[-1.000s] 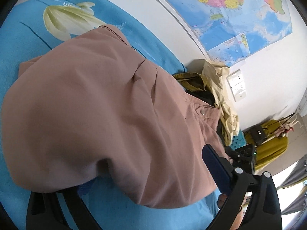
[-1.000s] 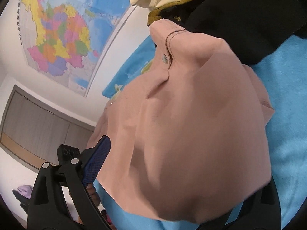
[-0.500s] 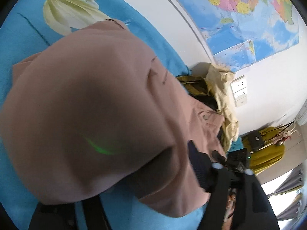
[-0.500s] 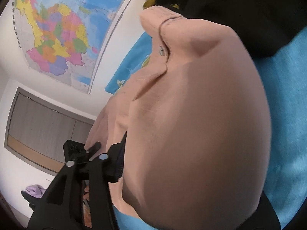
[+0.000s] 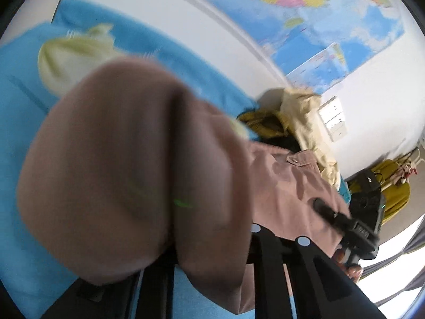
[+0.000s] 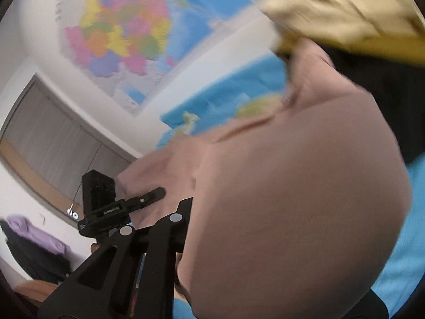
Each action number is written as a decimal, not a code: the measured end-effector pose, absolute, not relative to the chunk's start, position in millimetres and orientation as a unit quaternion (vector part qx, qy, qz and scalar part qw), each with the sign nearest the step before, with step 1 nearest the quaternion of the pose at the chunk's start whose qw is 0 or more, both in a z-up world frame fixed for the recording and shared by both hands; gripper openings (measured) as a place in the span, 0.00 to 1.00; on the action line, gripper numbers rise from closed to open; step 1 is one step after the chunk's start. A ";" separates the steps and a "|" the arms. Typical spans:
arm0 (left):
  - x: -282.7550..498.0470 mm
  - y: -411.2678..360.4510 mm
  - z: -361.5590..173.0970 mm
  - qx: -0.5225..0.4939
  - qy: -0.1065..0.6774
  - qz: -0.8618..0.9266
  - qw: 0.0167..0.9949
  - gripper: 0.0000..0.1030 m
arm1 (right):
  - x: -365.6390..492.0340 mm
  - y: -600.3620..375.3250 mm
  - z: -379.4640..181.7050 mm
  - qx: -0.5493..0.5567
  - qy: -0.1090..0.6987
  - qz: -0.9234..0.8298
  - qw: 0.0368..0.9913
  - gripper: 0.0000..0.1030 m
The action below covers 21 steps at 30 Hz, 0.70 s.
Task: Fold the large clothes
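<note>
Dusty-pink trousers (image 5: 119,164) lie on the blue blanket (image 5: 18,85), and both grippers have a bunch of them. In the left wrist view the cloth billows over my left gripper (image 5: 209,242). Its jaws are closing with the fabric pinched between them, and the fingertips are hidden under the folds. The right gripper (image 5: 342,223) bites the trousers' edge near the waistband button (image 5: 294,160). In the right wrist view the trousers (image 6: 305,199) fill the right half and cover my right gripper (image 6: 212,226), whose jaws are also closing on cloth. The left gripper (image 6: 148,196) pinches the far edge.
A heap of cream, mustard and black clothes (image 5: 297,122) sits by the wall behind the trousers. A map (image 5: 318,13) hangs above, with a wall socket (image 5: 333,122) beside it. A yellow seat (image 5: 393,186) stands at the right. The blanket (image 6: 398,265) stretches right of the trousers.
Both grippers went from wide open around the cloth to nearly closed on it. Both have risen, pulling the trousers up into a bulging fold, and the right one has rolled.
</note>
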<state>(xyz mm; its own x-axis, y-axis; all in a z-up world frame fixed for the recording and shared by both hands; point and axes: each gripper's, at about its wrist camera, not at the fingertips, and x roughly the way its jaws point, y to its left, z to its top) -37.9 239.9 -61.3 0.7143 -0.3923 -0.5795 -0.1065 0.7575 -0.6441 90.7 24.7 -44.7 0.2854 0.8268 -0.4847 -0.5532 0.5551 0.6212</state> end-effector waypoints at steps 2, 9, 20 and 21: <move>-38.3 251.0 -43.9 -0.332 0.351 -0.086 0.871 0.08 | 93.3 37.4 -20.5 0.153 0.384 0.455 0.788 0.15; -22.4 308.4 31.0 -0.287 0.292 -0.044 0.911 0.05 | 128.7 105.6 59.1 0.118 0.320 0.494 0.800 0.14; -10.8 408.3 100.7 -0.268 0.226 0.026 0.936 0.05 | 178.3 219.4 124.6 0.117 0.271 0.553 0.779 0.12; -16.9 407.4 95.0 -0.265 0.229 0.026 0.936 0.05 | 175.4 216.4 118.4 0.111 0.272 0.556 0.777 0.12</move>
<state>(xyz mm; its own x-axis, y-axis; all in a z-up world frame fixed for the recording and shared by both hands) -16.9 407.4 95.0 0.8938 -0.0729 -0.4424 -0.1702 0.8577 -0.4851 175.4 216.4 118.4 0.2329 0.9253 -0.2993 -0.8041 0.3563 0.4758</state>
